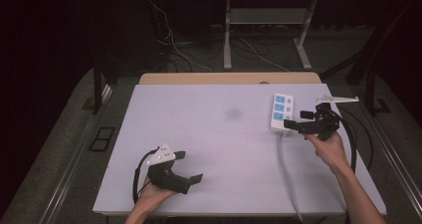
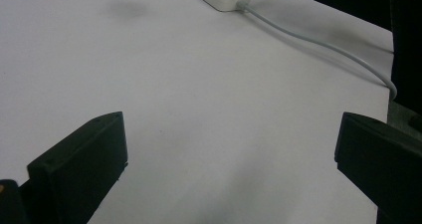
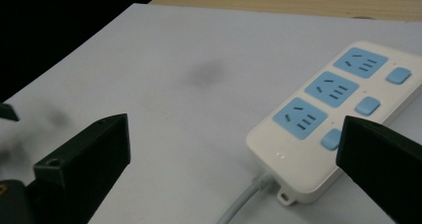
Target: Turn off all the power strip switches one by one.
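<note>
**White power strip lies far-to-near at the table's right**

White plastic with three blue sockets, the power strip (image 1: 281, 113) rests on the pale table (image 1: 209, 144) toward its far right. Its long axis runs away from the person, and its grey cable (image 1: 287, 171) leaves the near end, trailing toward the front edge. The right gripper (image 1: 304, 121) hovers just beside that near end, jaws spread wide, gripping nothing. The left gripper (image 1: 189, 167) sits well apart at the near left, jaws likewise parted and empty. A faint dark smudge (image 1: 233, 113) marks the tabletop between them
</note>
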`<state>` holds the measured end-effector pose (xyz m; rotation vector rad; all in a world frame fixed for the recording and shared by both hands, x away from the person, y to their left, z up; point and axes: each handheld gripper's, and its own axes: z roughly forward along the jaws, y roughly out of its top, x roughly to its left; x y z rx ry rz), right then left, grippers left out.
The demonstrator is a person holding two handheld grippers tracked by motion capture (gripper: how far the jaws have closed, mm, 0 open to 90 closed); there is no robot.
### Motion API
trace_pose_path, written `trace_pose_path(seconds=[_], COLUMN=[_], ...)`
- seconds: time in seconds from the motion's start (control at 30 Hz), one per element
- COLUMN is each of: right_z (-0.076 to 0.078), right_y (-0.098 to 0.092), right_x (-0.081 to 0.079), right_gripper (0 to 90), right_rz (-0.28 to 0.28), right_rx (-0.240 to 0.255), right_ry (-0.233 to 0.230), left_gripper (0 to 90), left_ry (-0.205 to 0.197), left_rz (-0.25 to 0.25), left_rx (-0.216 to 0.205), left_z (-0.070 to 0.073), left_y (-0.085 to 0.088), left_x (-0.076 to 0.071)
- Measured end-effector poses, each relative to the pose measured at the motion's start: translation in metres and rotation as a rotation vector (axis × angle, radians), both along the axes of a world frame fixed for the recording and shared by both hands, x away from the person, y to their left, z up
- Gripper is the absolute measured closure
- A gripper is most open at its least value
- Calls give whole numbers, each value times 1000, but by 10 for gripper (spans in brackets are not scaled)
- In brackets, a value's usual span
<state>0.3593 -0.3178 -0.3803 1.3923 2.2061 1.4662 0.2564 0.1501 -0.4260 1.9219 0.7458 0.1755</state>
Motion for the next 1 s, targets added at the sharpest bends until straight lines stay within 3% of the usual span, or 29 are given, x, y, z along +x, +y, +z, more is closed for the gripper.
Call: trace_pose_path(seconds=[0.37, 0.67, 1.0], right_z=[2, -24, -43], right_y=[4, 18, 25], right_x=[-48, -87, -112], right_gripper=[6, 6, 6], right_rz=[74, 134, 142], right_rx=[10, -23, -33], right_ry=[-50, -57, -70], left_gripper=[0, 0, 0], left_ry=[1, 1, 2], left_rz=[2, 5, 5], left_rx=[-9, -10, -7], left_z=[0, 0, 0], left_y=[0, 1, 2], left_x=[0, 0, 1])
